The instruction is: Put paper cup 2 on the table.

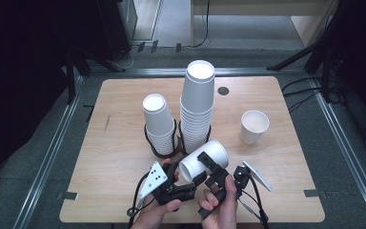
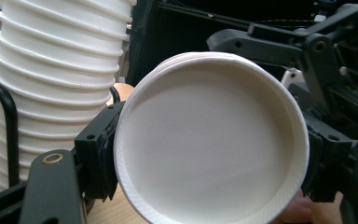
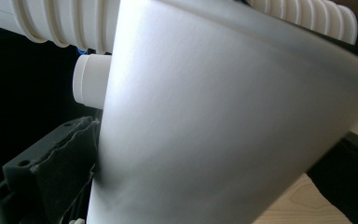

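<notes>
The wooden table [image 1: 119, 138] carries two stacks of inverted white paper cups in black wire holders: the tall stack [image 1: 196, 107] at centre and the short stack [image 1: 159, 125] just left of it. A single upright cup [image 1: 254, 126] stands well apart to the right.

The held paper cup [image 1: 204, 160] lies tilted near the front edge, just in front of the tall stack. Its long axis runs diagonally across the table; the closed base points toward the person's left hand, and the wider end points up and away to the right.

The left gripper [image 1: 183, 179] is clamped on the cup at its base end, with a pad [image 2: 103, 149] pressing each side. The right gripper [image 1: 209, 169] is clamped across the cup's wall, one pad [image 3: 65, 158] pressing against it.
</notes>
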Demonstrator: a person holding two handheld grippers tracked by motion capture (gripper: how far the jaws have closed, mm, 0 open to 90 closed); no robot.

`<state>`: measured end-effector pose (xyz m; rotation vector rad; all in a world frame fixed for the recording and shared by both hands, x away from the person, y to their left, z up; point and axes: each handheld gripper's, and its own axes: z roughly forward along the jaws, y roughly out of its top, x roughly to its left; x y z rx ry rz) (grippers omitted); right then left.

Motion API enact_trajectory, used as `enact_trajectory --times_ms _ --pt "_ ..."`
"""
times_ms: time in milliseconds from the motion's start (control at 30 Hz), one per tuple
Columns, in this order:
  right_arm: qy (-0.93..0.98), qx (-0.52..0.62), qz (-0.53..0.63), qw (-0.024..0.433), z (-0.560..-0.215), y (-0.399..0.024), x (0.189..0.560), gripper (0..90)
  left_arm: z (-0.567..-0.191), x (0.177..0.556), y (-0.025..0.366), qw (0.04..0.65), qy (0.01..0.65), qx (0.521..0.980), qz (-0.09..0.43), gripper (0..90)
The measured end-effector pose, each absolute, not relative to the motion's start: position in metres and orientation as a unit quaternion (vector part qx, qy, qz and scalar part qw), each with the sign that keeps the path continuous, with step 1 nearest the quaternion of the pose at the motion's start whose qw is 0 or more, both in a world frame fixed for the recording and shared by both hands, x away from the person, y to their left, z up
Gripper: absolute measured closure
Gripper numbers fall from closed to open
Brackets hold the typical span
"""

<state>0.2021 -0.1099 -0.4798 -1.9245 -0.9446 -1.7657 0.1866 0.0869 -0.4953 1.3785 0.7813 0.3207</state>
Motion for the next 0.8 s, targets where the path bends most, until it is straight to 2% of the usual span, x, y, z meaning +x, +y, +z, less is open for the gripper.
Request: enact_trajectory --times_ms 133,267,400,733,800 --pt "-0.327 -0.678 -0.630 0.193 -0.4820 -0.1096 0.2045 0.0 -0.4958 0.1861 0.0856 0.692 0.348 0.616 0.143 22.8" --pt "-0.308 -0.672 -0.638 0.215 -0.4847 -0.1107 0.2056 8.3 -0.4958 0.1864 0.0864 0.693 0.347 0.616 0.140 22.8" --pt "-0.302 -0.665 -0.644 0.225 -0.4869 -0.1106 0.2050 12.1 -0.4970 0.1872 0.0868 0.692 0.348 0.618 0.135 22.6" --pt "-0.321 -0.649 -0.663 0.193 -0.4849 -0.1099 0.2006 15.1 -0.4959 0.1870 0.0905 0.693 0.348 0.621 0.112 21.2" --pt "-0.327 -0.643 -0.669 0.176 -0.4839 -0.1107 0.2002 15.2 -0.4961 0.1880 0.0911 0.687 0.348 0.628 0.111 16.4"
